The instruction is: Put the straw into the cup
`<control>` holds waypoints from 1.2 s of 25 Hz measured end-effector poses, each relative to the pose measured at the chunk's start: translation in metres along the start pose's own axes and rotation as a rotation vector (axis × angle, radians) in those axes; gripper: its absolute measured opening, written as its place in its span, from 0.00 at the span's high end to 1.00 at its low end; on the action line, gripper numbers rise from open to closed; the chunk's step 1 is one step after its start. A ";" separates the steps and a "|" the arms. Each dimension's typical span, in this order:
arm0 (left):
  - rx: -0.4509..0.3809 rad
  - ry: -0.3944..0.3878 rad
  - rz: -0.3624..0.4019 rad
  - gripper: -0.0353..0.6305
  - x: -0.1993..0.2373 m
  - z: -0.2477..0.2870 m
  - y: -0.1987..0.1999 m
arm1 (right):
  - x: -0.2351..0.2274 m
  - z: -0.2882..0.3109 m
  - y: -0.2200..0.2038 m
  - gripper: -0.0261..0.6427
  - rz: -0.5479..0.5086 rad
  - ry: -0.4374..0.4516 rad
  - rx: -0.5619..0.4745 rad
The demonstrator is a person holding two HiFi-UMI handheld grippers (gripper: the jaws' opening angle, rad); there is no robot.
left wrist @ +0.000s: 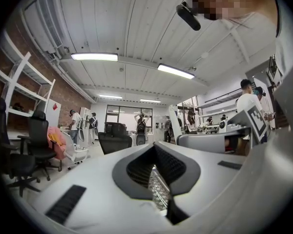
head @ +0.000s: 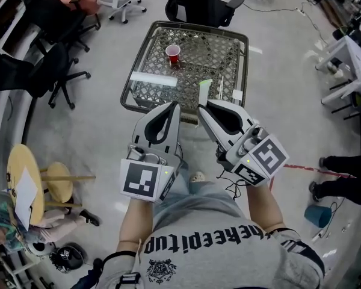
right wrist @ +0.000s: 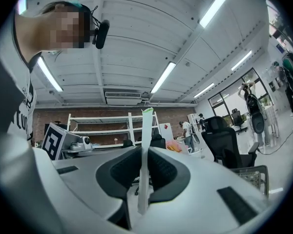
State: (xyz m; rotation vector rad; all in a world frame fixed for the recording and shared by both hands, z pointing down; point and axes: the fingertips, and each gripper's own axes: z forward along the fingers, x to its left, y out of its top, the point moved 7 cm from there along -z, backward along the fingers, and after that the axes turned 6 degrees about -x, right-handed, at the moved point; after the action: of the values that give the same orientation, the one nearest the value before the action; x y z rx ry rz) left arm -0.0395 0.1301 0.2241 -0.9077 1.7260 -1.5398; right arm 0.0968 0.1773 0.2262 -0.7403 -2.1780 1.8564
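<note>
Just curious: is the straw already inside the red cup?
No, the right gripper holds the straw, apart from the red cup on the table.

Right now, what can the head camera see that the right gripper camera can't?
Only the head view shows the red cup standing on the mesh table. Only the right gripper view shows ceiling lights and white shelves against a brick wall. Both show the right gripper shut on the straw.

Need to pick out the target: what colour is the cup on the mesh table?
The cup is red; head view shows it best.
</note>
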 end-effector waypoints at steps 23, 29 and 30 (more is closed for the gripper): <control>-0.004 -0.050 -0.023 0.91 0.097 0.065 -0.011 | -0.050 0.099 -0.010 0.88 -0.030 -0.050 0.041; 0.000 -0.066 -0.024 0.91 0.129 0.081 -0.015 | -0.062 0.133 -0.013 0.88 -0.036 -0.062 0.045; 0.001 -0.066 -0.022 0.91 0.134 0.083 -0.016 | -0.064 0.138 -0.014 0.87 -0.036 -0.063 0.045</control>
State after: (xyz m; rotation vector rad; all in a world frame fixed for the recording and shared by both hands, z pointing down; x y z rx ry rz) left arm -0.0438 -0.0281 0.2285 -0.9694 1.6734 -1.5076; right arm 0.0862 0.0244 0.2233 -0.6379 -2.1646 1.9293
